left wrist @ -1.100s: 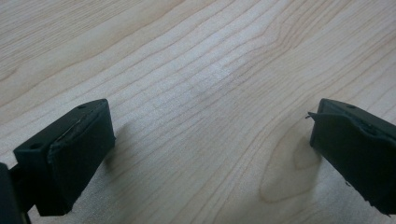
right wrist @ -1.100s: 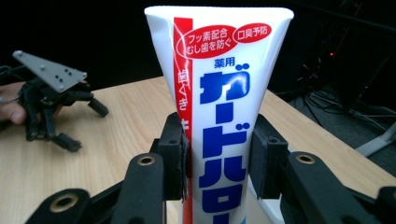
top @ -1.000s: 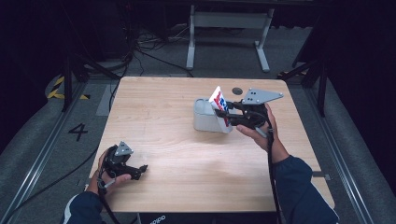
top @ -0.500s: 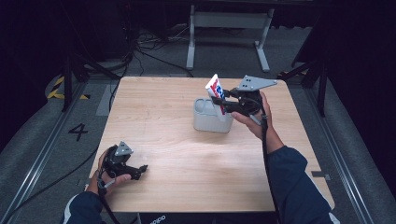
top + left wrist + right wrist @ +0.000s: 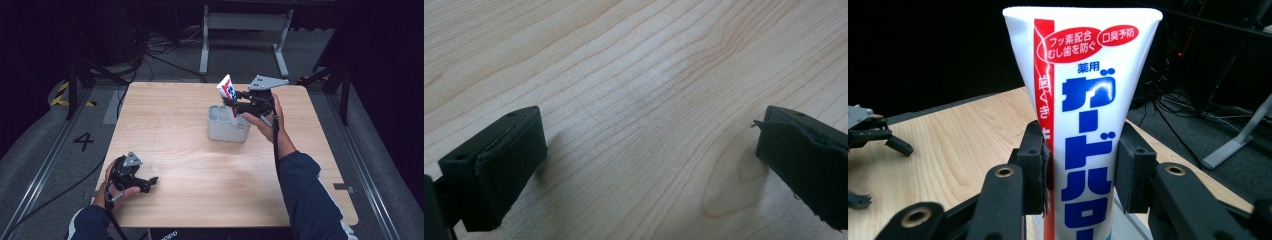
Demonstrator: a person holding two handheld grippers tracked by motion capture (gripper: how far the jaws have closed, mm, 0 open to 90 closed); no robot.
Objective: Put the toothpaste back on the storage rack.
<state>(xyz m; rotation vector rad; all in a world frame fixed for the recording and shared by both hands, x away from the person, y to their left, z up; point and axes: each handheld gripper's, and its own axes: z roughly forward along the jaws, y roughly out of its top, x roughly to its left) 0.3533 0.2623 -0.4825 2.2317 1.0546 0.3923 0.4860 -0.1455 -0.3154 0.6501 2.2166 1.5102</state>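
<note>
Right gripper (image 5: 234,104) clamped on a white toothpaste tube (image 5: 227,92) with red and blue print, pads pressing both flat sides in the right gripper view (image 5: 1083,165), tube held tilted with its crimped end toward 11 o'clock, lower end right above the grey cup (image 5: 227,127) standing just past table (image 5: 165,130) centre toward 1 o'clock. Left gripper (image 5: 150,182) down near the 7 o'clock corner of the table, well apart from the cup, jaws wide open over bare wood in the left gripper view (image 5: 644,165), nothing held.
</note>
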